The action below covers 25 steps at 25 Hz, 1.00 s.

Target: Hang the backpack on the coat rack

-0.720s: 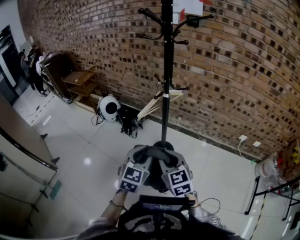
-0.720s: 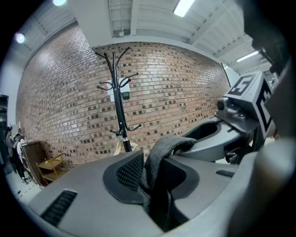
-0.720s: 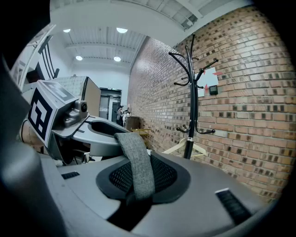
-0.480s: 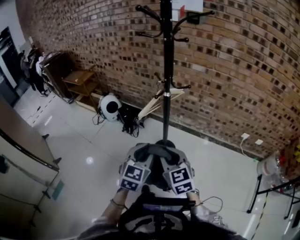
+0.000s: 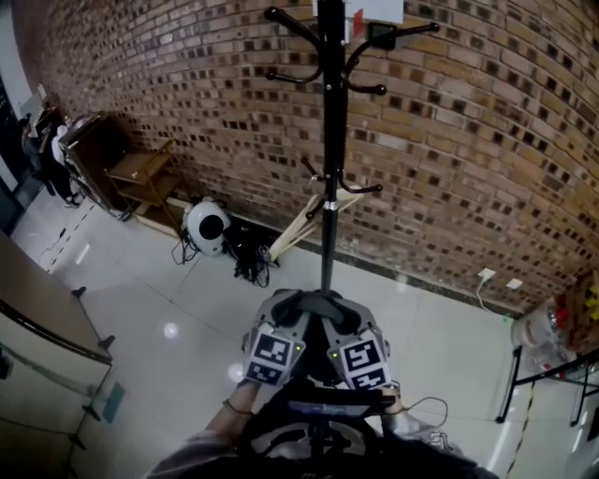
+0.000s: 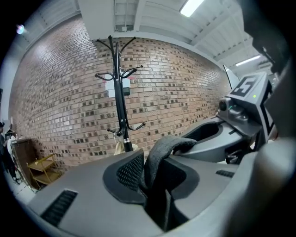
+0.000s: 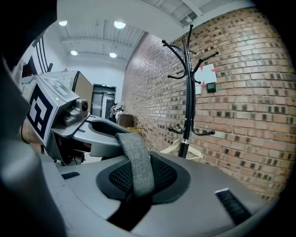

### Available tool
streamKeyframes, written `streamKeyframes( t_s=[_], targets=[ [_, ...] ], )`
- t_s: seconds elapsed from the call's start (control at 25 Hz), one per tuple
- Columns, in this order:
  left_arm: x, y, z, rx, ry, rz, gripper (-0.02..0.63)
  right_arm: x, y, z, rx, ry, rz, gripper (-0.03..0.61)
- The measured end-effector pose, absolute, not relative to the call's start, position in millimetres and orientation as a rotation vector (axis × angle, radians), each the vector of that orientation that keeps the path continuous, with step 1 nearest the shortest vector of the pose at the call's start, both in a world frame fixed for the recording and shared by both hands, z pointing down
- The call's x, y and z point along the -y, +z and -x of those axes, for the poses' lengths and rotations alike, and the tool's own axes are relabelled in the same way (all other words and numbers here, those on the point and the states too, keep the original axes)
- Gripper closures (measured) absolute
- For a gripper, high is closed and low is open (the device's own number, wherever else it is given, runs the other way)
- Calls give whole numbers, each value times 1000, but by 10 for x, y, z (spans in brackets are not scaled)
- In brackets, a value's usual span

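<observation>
The left gripper [image 5: 281, 318] and right gripper [image 5: 348, 323] sit side by side, each pinched on the grey backpack strap [image 6: 159, 152], which arches from one to the other; the bag's body beneath them is hidden; the black coat rack [image 5: 328, 140] stands straight ahead, its upper hooks [image 5: 290, 23] higher than both; bare tiled floor [image 5: 159, 290] opens to their left; a brick wall [image 5: 468, 140] closes off the far side.

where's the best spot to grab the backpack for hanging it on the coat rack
By its grey strap, one end from each side, as the left gripper and right gripper do now, jaws shut on it. It arches up between them, leaving a loop free for a hook on the coat rack.
</observation>
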<state>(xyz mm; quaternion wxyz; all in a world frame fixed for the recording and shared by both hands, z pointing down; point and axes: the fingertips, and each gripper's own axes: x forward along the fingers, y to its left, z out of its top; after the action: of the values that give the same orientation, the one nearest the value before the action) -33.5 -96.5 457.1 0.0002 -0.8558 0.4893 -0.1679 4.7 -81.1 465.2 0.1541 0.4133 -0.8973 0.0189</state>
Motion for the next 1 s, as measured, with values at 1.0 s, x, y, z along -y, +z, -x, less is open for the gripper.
streamKeyframes(
  t_s=[1.0],
  targets=[
    [2845, 4363, 745, -1235, -499, 2785, 520, 2571, 4415, 463, 2431, 58, -1452, 494]
  ],
)
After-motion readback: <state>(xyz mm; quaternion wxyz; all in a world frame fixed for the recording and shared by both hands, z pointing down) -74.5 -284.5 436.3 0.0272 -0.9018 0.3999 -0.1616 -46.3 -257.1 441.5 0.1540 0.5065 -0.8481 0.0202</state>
